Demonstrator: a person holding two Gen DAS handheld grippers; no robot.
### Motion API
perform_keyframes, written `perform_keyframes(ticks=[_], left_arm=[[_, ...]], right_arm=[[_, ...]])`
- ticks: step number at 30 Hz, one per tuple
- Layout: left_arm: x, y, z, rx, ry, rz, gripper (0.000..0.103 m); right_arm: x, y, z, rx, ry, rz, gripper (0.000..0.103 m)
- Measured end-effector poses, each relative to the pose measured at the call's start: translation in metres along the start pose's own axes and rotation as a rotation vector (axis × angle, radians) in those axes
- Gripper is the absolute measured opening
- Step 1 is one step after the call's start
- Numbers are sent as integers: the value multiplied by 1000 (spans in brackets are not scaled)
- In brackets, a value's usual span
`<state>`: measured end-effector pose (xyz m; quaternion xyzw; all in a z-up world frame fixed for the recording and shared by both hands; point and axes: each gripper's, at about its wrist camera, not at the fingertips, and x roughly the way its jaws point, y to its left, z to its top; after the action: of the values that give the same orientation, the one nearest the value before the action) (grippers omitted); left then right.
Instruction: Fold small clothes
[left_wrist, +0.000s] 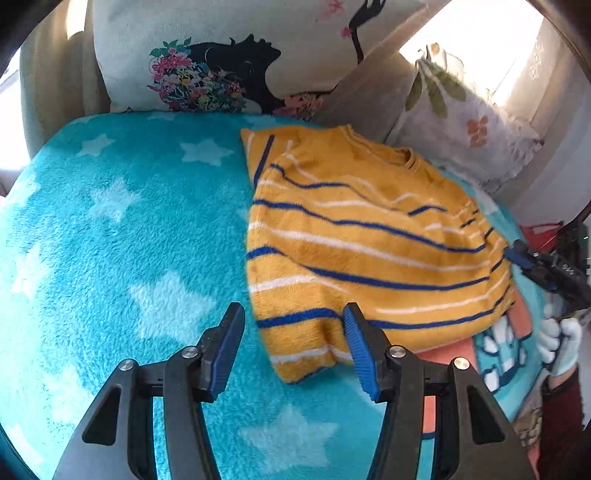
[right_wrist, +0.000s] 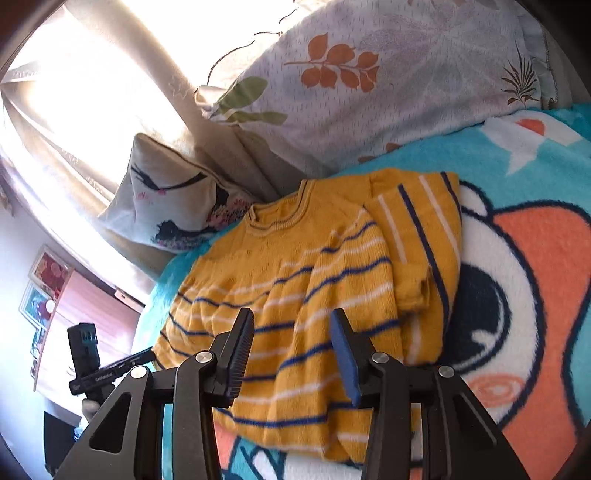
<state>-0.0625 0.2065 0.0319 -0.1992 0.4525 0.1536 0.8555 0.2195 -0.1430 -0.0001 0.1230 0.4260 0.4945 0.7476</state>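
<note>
A small yellow sweater with blue and white stripes lies flat on a turquoise fleece blanket. Its sleeves are folded in over the body. My left gripper is open and empty, with the sweater's bottom hem corner between its fingers. In the right wrist view the sweater fills the middle, one sleeve folded across it. My right gripper is open and empty, just above the sweater's lower part. The right gripper also shows in the left wrist view at the sweater's right edge.
A floral-print pillow and a leaf-print pillow stand at the back of the bed by a curtain. The blanket has an orange cartoon print to the right. The left gripper's handle shows at lower left.
</note>
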Motion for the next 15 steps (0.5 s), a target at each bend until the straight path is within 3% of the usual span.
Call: perform_keyframes(ticks=[3,5,6,10,15], left_arm=[[3,8,0,24,-25,243,54],[-7,26,2,-58,-44,281,53],[-15,35,2,-102,-54,272,53],[-43,51,-5,-221,-119,75,53],[-46,45,-12,-287,-142,-29,56]], right_arm=[[-5,-2,-19,-60,27,-114,45],[-9,-7,-28,-78,40,-194,45],[-12,-9,-31,-83,39,-219,45],[-32,-11,-35,-92,5,-234,46],[-35,17,-25,-129,-12,-189,50]])
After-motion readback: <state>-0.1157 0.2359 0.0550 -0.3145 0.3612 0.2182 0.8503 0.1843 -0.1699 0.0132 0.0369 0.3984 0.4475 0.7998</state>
